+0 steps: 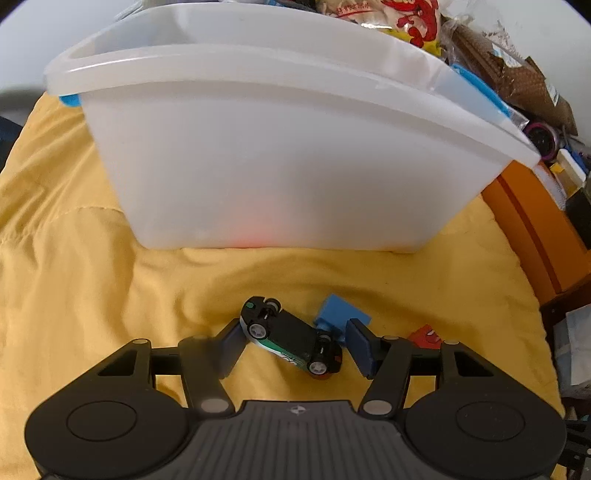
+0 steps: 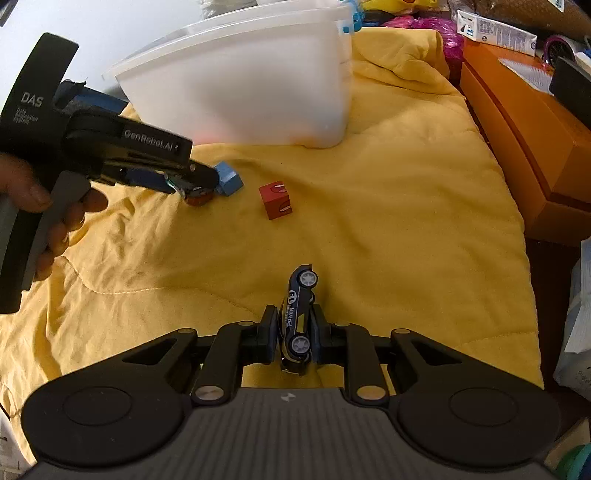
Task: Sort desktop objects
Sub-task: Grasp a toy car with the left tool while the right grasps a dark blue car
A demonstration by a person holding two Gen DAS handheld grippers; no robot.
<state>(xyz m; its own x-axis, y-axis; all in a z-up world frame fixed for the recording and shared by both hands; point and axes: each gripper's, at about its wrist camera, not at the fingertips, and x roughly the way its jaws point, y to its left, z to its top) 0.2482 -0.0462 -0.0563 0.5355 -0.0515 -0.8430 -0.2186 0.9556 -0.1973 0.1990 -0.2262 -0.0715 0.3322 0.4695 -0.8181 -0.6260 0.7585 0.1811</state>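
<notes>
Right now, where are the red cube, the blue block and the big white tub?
red wooden cube (image 2: pixel 275 201), right wrist view, front face.
blue block (image 1: pixel 341 314), left wrist view, top face.
big white plastic tub (image 1: pixel 280 166), left wrist view, front wall.

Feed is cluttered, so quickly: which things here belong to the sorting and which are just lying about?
Job: green toy car, dark blue toy car, blue block, red block, white bin.

Lying about: orange box, snack bags, yellow cloth underneath.

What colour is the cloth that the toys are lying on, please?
Yellow; the cloth shows best in the right wrist view.
</notes>
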